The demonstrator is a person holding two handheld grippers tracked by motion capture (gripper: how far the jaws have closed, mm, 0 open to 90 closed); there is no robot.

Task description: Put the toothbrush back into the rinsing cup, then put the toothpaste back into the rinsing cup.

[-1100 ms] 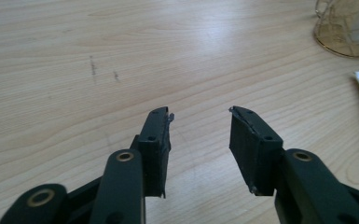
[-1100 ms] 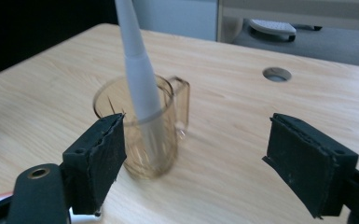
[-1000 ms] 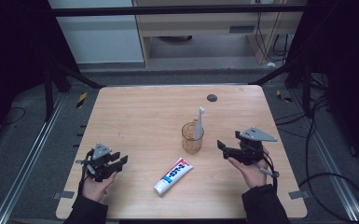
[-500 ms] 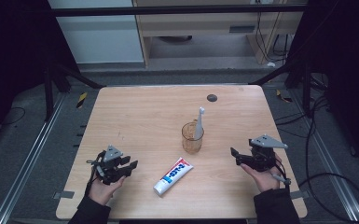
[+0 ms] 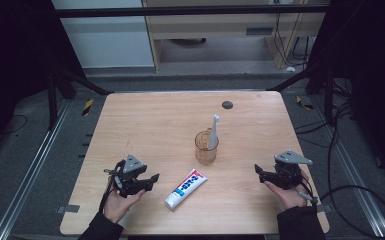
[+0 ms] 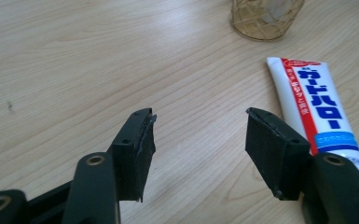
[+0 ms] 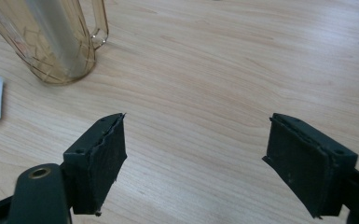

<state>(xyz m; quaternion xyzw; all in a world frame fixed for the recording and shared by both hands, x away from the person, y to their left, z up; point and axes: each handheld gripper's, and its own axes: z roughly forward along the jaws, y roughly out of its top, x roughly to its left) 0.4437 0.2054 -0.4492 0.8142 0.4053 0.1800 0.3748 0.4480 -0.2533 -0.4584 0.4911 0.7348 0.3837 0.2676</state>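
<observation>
The left gripper [image 5: 147,181], jaws just opening and empty, has the toothpaste tube [image 5: 185,188] at its three o'clock; the right gripper [image 5: 261,173] is spread wide, empty.

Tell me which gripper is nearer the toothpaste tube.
Left. The left gripper sits just left of the toothpaste tube, jaws open and apart from it. The right gripper is farther off, across the table.
</observation>
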